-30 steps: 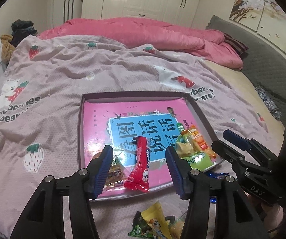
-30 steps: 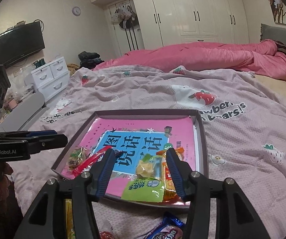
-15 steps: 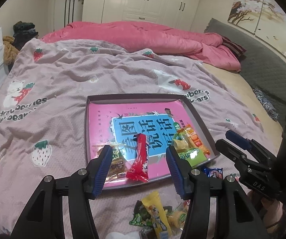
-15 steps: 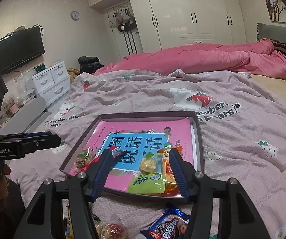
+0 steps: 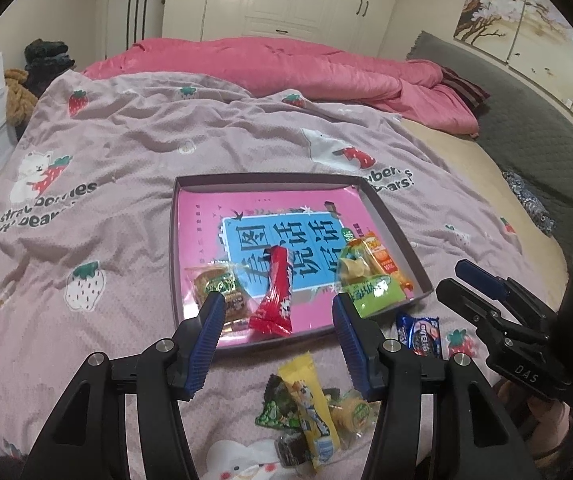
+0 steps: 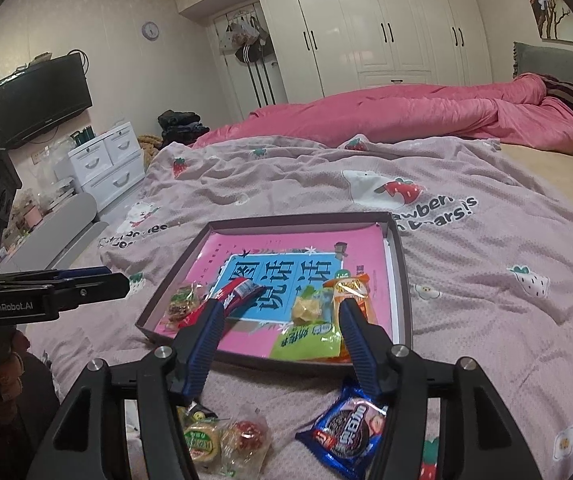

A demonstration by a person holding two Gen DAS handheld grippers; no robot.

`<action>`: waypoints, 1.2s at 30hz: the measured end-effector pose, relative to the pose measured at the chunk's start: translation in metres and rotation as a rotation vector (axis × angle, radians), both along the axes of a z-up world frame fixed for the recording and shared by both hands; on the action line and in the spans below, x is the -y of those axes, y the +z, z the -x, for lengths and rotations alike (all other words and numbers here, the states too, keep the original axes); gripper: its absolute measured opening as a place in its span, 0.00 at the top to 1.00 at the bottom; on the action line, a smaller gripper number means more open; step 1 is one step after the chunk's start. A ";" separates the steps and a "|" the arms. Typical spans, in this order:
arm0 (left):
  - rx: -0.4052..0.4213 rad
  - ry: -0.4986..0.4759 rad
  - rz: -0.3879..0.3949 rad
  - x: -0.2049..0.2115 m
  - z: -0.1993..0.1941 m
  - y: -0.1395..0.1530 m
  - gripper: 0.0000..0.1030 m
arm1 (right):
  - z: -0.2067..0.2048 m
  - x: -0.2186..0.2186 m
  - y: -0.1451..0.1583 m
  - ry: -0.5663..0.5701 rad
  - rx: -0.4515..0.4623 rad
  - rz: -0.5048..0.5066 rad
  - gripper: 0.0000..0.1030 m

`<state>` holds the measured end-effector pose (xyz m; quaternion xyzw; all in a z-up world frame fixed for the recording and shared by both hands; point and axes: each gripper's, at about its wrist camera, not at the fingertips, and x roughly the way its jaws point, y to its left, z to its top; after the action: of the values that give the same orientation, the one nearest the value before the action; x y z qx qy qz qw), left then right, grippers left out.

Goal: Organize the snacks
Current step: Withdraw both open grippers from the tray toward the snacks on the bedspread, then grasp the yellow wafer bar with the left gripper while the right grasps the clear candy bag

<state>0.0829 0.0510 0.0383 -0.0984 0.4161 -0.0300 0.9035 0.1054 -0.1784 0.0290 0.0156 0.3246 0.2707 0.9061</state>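
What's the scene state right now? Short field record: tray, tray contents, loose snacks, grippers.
surface: bedspread with strawberry print
tray: shallow box tray with pink liner
in tray: red stick pack, green pouch, orange pack, clear-wrapped candies
loose, near side of tray: blue cookie pack, yellow stick pack, small wrapped sweets
left gripper: open, empty
right gripper: open, empty, jaws just opened wider

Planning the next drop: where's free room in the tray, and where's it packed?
Free: the far half of the tray, behind the red bar, up to the far wall. Crowded: near right corner around the green packet; near left holds the wrapped candies.
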 end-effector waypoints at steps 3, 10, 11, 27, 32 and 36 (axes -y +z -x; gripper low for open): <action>-0.004 -0.006 -0.003 0.001 0.004 0.000 0.44 | 0.005 -0.001 -0.001 0.006 -0.011 0.001 0.43; -0.041 -0.013 0.013 0.002 0.014 -0.009 0.44 | 0.014 -0.001 -0.004 0.014 -0.051 -0.002 0.43; -0.050 -0.015 0.016 0.002 0.015 -0.011 0.44 | 0.015 0.000 -0.005 0.014 -0.055 -0.002 0.43; -0.143 -0.043 0.012 0.010 0.024 -0.037 0.44 | 0.025 -0.002 -0.017 0.025 -0.136 0.033 0.43; -0.204 -0.051 0.046 0.015 0.024 -0.055 0.44 | 0.027 -0.008 -0.027 0.042 -0.180 0.069 0.42; -0.230 -0.069 0.054 0.021 0.022 -0.064 0.44 | 0.030 -0.013 -0.037 0.059 -0.218 0.106 0.43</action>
<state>0.0605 0.0300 -0.0260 -0.1111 0.5191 -0.0606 0.8453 0.0755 -0.1653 -0.0081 -0.0123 0.4354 0.2763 0.8567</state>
